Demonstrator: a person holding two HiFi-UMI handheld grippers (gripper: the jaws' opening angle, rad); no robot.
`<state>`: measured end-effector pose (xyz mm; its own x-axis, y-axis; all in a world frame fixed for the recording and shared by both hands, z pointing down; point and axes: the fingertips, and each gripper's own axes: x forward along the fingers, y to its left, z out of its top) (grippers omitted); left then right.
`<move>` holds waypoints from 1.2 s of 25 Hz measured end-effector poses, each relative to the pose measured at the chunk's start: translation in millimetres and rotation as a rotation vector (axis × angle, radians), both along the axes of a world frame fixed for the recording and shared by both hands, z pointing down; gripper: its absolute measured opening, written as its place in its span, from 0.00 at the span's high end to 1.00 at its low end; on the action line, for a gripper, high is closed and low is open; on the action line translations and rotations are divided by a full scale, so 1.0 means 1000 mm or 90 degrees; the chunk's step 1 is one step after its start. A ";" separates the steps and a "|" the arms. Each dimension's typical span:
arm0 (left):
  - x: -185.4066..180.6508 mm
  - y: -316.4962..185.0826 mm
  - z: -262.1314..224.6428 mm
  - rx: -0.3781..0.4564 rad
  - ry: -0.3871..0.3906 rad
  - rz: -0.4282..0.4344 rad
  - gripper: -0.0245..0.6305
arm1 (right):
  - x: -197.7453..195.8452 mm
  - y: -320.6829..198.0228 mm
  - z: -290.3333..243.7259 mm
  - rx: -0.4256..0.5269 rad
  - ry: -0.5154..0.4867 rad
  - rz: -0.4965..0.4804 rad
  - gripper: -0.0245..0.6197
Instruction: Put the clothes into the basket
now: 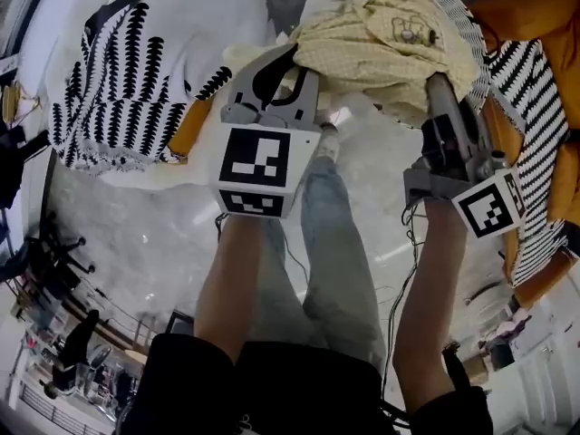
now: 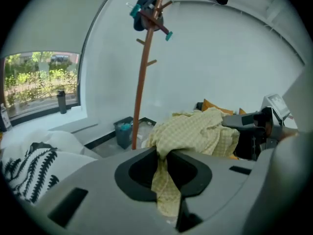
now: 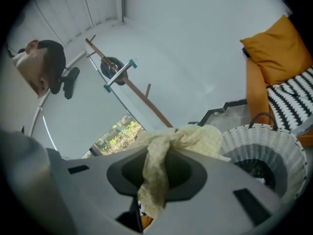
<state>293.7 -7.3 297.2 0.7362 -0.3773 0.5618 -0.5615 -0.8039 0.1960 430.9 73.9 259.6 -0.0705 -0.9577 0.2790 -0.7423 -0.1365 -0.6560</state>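
A pale yellow checked garment [image 1: 385, 39] hangs bunched between both grippers, above the white woven basket [image 1: 467, 34] at the top right. My left gripper [image 1: 294, 62] is shut on one end of the cloth [image 2: 168, 180], which runs down between its jaws. My right gripper [image 1: 439, 84] is shut on the other end [image 3: 154, 180]. In the right gripper view the basket [image 3: 266, 153] stands just right of the jaws, its dark inside showing. The fingertips of both grippers are hidden under the cloth.
A white blanket with black leaf print [image 1: 136, 71] lies at the upper left. An orange cushion [image 1: 535, 16] and a black-and-white striped cloth [image 1: 530, 107] sit on the seat at the right. A wooden coat stand [image 2: 144, 67] and a small bin [image 2: 123, 130] stand beyond.
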 end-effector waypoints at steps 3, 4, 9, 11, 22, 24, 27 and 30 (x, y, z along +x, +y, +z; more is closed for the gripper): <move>0.059 0.011 -0.004 0.008 0.004 0.046 0.88 | 0.048 0.030 0.004 -0.003 0.004 0.060 0.85; 0.078 0.017 -0.003 0.006 0.004 0.065 0.88 | 0.062 0.044 0.008 -0.011 0.008 0.082 0.85; 0.160 0.049 0.009 0.000 0.013 0.139 0.88 | 0.114 0.098 0.039 -0.060 0.022 0.145 0.85; 0.183 0.065 0.021 -0.010 0.007 0.164 0.88 | 0.128 0.116 0.052 -0.078 0.019 0.165 0.85; 0.216 0.096 0.113 -0.054 -0.109 0.198 0.88 | 0.145 0.148 0.132 -0.160 -0.018 0.202 0.84; 0.212 0.095 0.124 -0.056 -0.133 0.194 0.88 | 0.145 0.149 0.141 -0.169 -0.016 0.198 0.83; 0.200 0.090 0.139 -0.072 -0.170 0.189 0.81 | 0.141 0.147 0.157 -0.224 0.012 0.177 0.65; 0.176 0.086 0.145 -0.099 -0.181 0.156 0.79 | 0.135 0.149 0.165 -0.246 0.002 0.174 0.64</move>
